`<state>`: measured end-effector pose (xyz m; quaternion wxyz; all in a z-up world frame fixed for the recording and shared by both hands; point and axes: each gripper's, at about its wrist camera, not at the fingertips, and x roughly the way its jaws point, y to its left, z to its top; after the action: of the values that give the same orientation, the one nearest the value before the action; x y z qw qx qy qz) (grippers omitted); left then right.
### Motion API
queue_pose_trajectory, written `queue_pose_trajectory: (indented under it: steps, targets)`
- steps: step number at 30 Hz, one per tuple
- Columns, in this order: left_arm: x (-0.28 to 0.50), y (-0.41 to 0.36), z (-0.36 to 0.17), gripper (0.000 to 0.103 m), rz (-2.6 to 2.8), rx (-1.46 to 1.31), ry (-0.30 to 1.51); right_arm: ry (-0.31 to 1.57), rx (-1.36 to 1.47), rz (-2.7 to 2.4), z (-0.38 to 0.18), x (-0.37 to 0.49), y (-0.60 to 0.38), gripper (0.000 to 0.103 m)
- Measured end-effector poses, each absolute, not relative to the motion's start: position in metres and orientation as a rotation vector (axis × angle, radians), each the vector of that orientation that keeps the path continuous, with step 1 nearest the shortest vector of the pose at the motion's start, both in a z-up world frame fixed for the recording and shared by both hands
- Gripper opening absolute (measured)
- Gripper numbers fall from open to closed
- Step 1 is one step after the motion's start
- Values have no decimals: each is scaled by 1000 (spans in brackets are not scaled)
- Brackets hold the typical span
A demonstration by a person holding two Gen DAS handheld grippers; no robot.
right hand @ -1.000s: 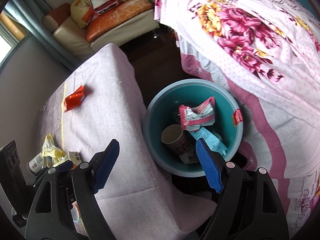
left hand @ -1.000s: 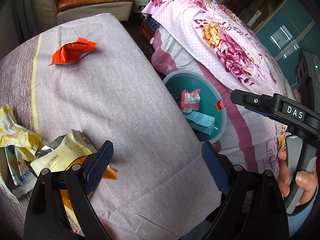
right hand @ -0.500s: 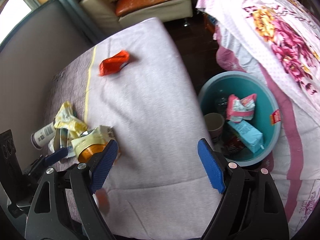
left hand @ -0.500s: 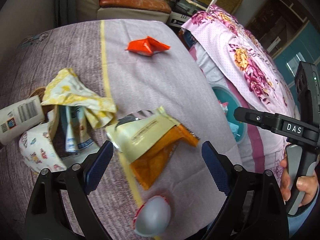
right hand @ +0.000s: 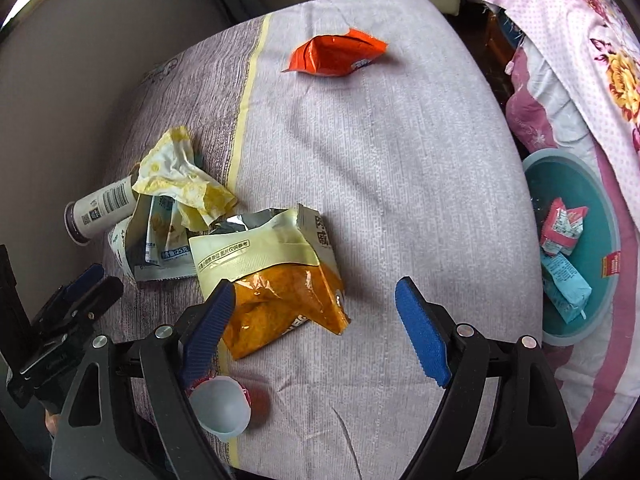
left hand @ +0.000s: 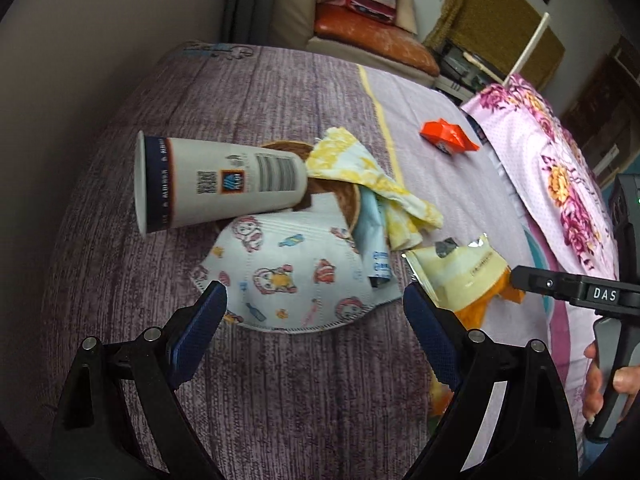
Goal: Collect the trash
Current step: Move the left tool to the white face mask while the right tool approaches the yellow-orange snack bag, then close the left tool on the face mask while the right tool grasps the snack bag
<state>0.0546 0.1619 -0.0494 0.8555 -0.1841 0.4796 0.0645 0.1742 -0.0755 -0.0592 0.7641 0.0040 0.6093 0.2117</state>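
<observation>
Bedside basin (right hand: 536,168), right view only

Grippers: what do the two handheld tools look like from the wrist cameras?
Both the left gripper and the right gripper have black angular finger arms with silver pivot bolts and ribbed blue pads. Seen from the left wrist, the right one's black bar carries white "DAS" lettering above a grey handle.

Left claw (left hand: 314,316), jaws apart and empty, above a cartoon-print face mask (left hand: 292,276) on the purple-covered worktop (left hand: 280,92). A paper cup (left hand: 218,184) lies on its side behind the mask; an orange wrapper (left hand: 448,141) lies near the far right edge.
</observation>
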Motion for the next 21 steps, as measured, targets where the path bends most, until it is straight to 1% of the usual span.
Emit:
queue_pose_trajectory:
  steps: [5,8,14,18,20,21]
  targets:
    - [58,177,-62,90,158,-419,1023,1345,-4,471,-68,177,-63,79]
    - [64,176,-70,90,160,-411,1038,1352,1,477,-73,178,-59,82]
    - [72,173,-84,91,145,-391,1070,1371,27,488,-83,179,-53,83]
    - [70,168,-84,91,120,-370,1040,1356,41,503,-87,175,-50,83]
    - [68,167,-84,86,114,-374,1031,1340,38,508,-87,172,-49,83]
    - [68,166,-84,79,116,-368,1030,1331,36,511,-88,171,-49,83]
